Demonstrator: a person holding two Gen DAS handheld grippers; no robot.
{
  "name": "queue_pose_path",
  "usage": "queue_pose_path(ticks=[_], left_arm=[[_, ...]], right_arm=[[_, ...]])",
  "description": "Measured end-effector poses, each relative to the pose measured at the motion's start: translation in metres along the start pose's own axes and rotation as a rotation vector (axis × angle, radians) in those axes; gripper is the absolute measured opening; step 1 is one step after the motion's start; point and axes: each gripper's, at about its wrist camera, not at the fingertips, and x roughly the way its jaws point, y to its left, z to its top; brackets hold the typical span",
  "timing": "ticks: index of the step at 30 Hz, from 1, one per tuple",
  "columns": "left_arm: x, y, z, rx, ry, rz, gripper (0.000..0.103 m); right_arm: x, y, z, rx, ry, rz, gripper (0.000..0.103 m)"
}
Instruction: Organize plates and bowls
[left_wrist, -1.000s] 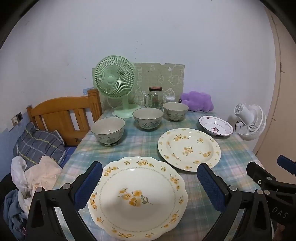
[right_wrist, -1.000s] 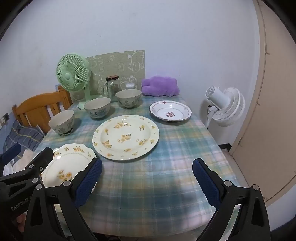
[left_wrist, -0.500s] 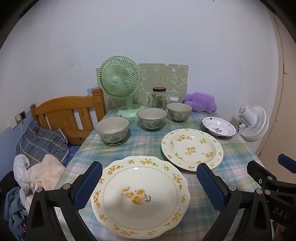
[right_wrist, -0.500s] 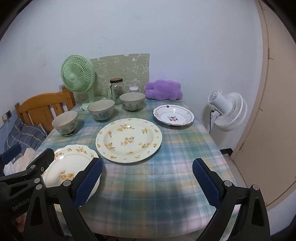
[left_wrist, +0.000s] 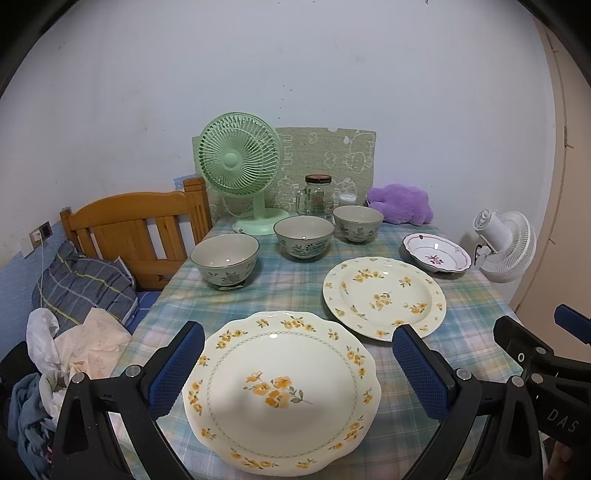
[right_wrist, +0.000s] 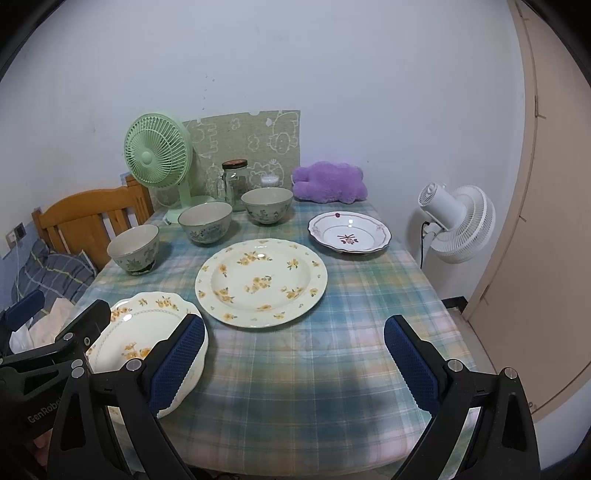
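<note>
Hovering with jaws wide apart and empty, the left claw (left_wrist: 297, 363) frames the scalloped plate (left_wrist: 282, 393) at the desk's (right_wrist: 332, 369) near left edge; the right claw (right_wrist: 293, 350) is equally apart. Lower squarely, pinch only the near rim, lift level.

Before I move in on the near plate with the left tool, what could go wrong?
1. The scalloped plate lies flat on the tablecloth near the table's front edge; a push from the left tool might slide it off.
2. The round plate sits close behind, so a lifted rim could knock it.
3. The right tool hangs close by and could collide.
</note>
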Motion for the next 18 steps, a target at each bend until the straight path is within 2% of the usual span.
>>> queue_pose_path(ticks=[18], left_arm=[[0.0035, -0.0035, 0.0023, 0.005, 0.004, -0.026, 0.101]], right_arm=[[-0.0018, -0.0034, 0.0013, 0.014, -0.009, -0.009, 0.099]])
